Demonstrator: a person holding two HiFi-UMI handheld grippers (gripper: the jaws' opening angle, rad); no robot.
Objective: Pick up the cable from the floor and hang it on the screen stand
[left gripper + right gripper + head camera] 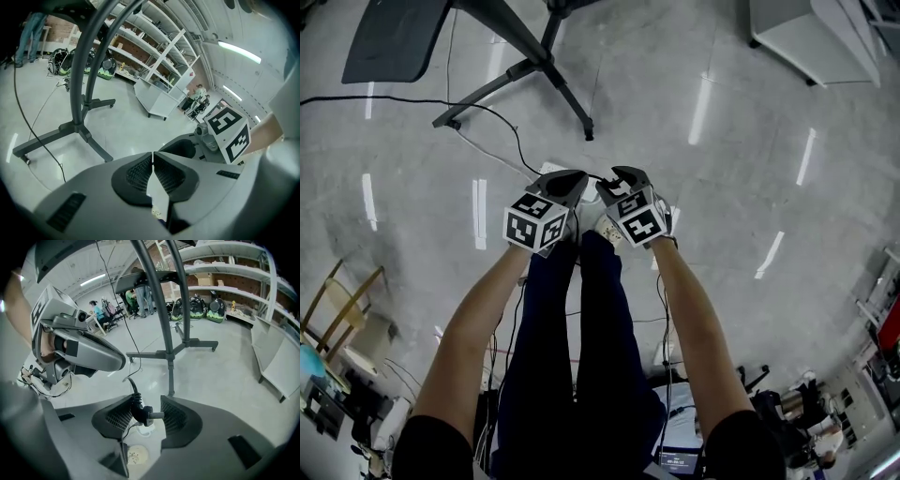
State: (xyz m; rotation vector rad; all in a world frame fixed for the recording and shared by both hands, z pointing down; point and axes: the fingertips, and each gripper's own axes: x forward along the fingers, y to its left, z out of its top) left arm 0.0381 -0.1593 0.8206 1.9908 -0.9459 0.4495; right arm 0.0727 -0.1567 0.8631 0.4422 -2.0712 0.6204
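A black cable (487,111) trails over the grey floor from the left toward my two grippers. Its black plug (139,412) sits crosswise between the pads of my right gripper (144,406), which is shut on it, and the cord (132,341) rises from the plug toward the screen stand (168,352). In the head view the right gripper (623,176) and the left gripper (567,178) are side by side, just short of the stand's legs (534,66). My left gripper (153,161) is shut with its tips touching and nothing between them. The stand's post (82,126) curves up at its left.
A white socket block (132,454) lies on the floor under the right jaws. White cabinets (825,37) stand at the far right, open shelves (154,61) along the wall, and bags (197,308) beneath them. A wooden chair (337,309) is at the left. More cables lie near the person's feet.
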